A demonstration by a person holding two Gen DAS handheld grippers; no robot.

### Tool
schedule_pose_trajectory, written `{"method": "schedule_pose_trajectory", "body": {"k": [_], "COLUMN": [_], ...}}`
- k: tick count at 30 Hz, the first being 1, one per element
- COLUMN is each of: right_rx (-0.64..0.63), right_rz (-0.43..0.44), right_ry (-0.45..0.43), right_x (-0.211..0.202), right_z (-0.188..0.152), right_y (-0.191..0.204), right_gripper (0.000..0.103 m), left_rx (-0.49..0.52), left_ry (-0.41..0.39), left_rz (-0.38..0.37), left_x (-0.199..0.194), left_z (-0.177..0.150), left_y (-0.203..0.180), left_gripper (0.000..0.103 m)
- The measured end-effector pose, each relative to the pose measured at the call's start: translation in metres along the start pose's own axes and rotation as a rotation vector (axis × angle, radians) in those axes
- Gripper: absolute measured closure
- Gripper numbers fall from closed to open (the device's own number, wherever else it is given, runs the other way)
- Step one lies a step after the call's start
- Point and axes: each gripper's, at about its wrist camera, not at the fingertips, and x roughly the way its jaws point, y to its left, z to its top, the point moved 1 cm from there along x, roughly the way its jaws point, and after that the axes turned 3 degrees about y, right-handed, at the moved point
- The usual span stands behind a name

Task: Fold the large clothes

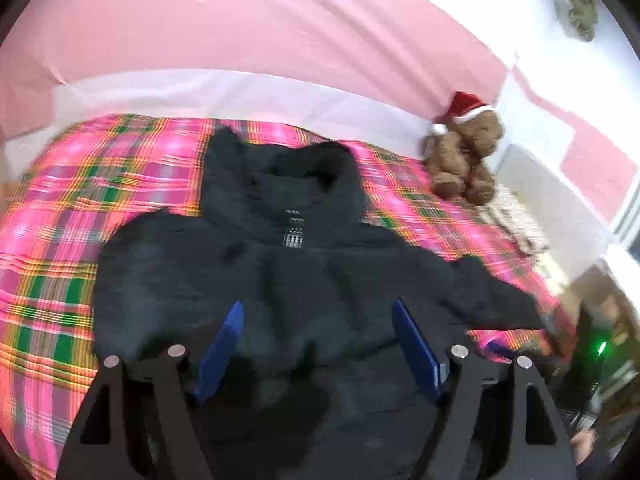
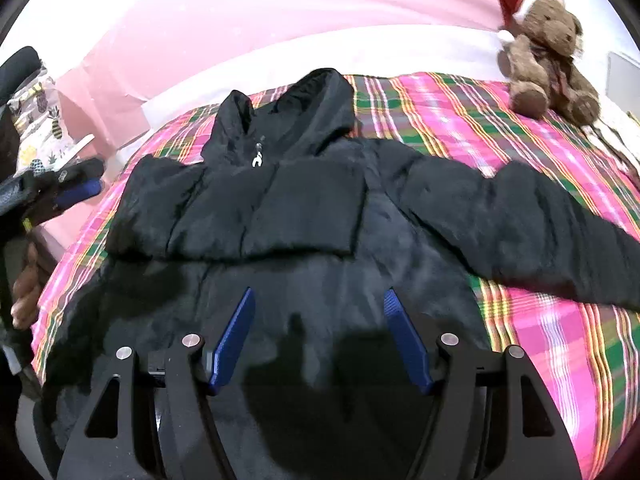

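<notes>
Lying spread on the plaid bedspread (image 2: 460, 128) of a bed: black hooded jacket (image 2: 304, 200), hood toward the pink wall (image 1: 248, 28), one sleeve folded across the chest, the other stretched out to the side. Left gripper (image 1: 318, 344) and right gripper (image 2: 320, 340) each hover over the jacket's lower part, jaws wide apart, nothing clamped. Teddy bear (image 2: 548, 52) in a red hat sits at the bed's far corner.

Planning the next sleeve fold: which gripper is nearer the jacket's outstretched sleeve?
Right. The right gripper hovers over the jacket body, the outstretched sleeve just to its right. The left gripper sits off the jacket's opposite edge.
</notes>
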Motion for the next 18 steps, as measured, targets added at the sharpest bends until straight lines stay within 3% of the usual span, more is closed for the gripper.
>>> {"method": "schedule_pose_trajectory", "body": {"k": [4,6,12,15,18], "right_rx": [0.013,0.024,0.003,0.008,0.050], "right_rz": [-0.024,-0.033,-0.083,-0.143,-0.143], "right_ry": [0.042,0.058,0.077,0.107,0.112], "right_x": [0.035,0.052,0.092,0.115,0.122], "right_z": [0.023,0.035,0.061,0.066,0.072], "right_y": [-0.002,-0.004,-0.001,-0.011,-0.026], "right_gripper": [0.036,0.036,0.036,0.036,0.036], "left_rx": [0.012,0.000,-0.007,0.033,0.065], "left_ry": [0.019,0.039,0.111,0.165,0.169], "left_rz": [0.151,0.190,0.183,0.152,0.146], "left_x": [0.018,0.033,0.090,0.120,0.135], "left_z": [0.000,0.001,0.003,0.001,0.002], "left_y": [0.036,0.053,0.081,0.074,0.067], "left_gripper": [0.025,0.025,0.025,0.024,0.020]}}
